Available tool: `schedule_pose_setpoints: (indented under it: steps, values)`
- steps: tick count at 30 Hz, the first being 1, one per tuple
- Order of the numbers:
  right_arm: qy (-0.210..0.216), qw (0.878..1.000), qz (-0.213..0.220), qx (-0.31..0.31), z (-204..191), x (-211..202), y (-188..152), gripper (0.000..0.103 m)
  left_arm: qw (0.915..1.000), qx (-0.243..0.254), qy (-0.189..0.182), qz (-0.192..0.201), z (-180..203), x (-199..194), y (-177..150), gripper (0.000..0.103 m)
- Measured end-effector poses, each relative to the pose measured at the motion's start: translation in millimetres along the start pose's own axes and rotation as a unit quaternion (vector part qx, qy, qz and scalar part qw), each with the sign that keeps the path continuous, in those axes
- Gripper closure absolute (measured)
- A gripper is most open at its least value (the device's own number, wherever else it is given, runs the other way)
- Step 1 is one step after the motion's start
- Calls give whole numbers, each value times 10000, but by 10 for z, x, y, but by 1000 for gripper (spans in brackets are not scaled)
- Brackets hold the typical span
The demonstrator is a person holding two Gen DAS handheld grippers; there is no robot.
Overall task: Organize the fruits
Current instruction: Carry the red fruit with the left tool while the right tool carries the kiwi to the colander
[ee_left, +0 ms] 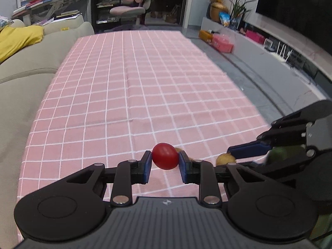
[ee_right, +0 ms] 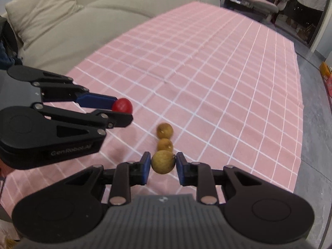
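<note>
A small red tomato (ee_left: 165, 156) is clamped between the blue pads of my left gripper (ee_left: 165, 161), which is shut on it above the pink checked cloth (ee_left: 145, 83). The right wrist view shows that same tomato (ee_right: 122, 105) in the left gripper (ee_right: 121, 110) at the left. My right gripper (ee_right: 162, 162) is shut on a brown round fruit (ee_right: 162, 161). Two more brown fruits (ee_right: 165, 130) (ee_right: 165, 144) lie on the cloth just beyond it. In the left wrist view the right gripper (ee_left: 234, 157) comes in from the right with its brown fruit (ee_left: 225, 159).
A beige sofa (ee_left: 25, 78) with a yellow cloth (ee_left: 18, 38) runs along the table's left side. Grey floor (ee_left: 259, 87) and a low TV bench with boxes lie to the right. A pink office chair (ee_left: 132, 4) stands beyond the far end.
</note>
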State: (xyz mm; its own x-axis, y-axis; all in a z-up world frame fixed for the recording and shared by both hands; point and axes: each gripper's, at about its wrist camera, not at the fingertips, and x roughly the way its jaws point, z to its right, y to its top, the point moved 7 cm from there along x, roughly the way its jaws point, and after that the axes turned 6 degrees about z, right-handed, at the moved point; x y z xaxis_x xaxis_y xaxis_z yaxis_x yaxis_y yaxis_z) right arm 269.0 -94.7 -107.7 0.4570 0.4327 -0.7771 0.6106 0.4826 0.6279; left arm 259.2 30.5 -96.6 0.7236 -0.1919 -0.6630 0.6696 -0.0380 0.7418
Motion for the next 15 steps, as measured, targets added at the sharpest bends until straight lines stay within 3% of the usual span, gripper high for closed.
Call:
schedule_pose_setpoints:
  steps: [15]
  values:
    - [-138, 9967, 752, 288, -167, -1072, -328, 81, 9985, 330, -370, 234, 625, -683, 35, 72]
